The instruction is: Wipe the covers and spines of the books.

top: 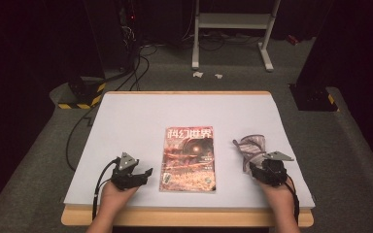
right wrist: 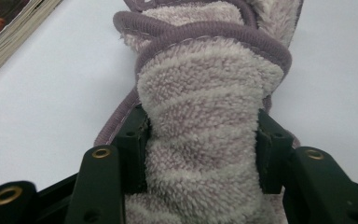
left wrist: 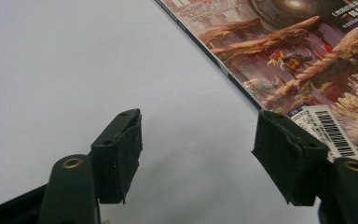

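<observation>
A magazine (top: 189,158) with a reddish illustrated cover lies flat in the middle of the white table (top: 126,121). To its right is a crumpled pale purple fleece cloth (top: 250,149) with a darker hem. My right gripper (top: 261,171) is at the cloth's near end; in the right gripper view its pads press both sides of a bunched fold of the cloth (right wrist: 200,121). My left gripper (top: 145,174) rests on the table just left of the magazine's near corner, its jaws wide apart with bare table between them (left wrist: 196,154). The magazine's spine and barcode (left wrist: 328,133) lie beside its right jaw.
The table's wooden front edge (top: 184,217) runs below both hands. Beyond the table, on grey carpet, stand a white metal frame (top: 233,29), black equipment with cables (top: 126,53) and a yellow-black striped base (top: 80,94).
</observation>
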`<state>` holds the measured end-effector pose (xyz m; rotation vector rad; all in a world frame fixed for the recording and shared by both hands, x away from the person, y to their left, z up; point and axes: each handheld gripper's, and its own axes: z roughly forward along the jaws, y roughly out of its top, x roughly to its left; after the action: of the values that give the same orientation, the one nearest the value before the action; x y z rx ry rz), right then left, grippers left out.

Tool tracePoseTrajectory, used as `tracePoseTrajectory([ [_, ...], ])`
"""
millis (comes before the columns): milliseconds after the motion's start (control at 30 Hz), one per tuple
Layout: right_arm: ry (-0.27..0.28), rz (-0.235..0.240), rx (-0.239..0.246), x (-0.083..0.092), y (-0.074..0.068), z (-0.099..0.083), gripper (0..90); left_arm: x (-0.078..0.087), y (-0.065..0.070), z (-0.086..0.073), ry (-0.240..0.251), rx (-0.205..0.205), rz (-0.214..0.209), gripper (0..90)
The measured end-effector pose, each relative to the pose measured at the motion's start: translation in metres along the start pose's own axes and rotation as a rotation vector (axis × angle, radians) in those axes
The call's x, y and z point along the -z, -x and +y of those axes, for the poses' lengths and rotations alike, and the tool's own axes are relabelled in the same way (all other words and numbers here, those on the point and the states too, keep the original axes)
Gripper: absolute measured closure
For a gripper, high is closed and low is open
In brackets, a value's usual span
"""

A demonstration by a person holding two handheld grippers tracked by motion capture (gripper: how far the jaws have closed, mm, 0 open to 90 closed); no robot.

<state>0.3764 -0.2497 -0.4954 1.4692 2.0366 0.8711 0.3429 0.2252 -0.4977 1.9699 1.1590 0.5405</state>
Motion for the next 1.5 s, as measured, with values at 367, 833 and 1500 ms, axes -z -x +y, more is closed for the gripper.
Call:
tracePoseTrajectory([
  [367,0.006,0.021,0.0,0.002,0.003,0.0,57.4,-0.001,0.001,0.0,-0.007,-0.007,0.007,32.6],
  [833,0.155,0.033,0.017,0.038,-0.007,0.016,58.1,0.001,0.001,0.0,0.016,-0.008,0.008,33.0],
  [1500,0.232,0.327,0.181,0.061,-0.101,0.032,57.8,0.006,-0.005,0.002,0.04,0.019,0.005,34.2],
])
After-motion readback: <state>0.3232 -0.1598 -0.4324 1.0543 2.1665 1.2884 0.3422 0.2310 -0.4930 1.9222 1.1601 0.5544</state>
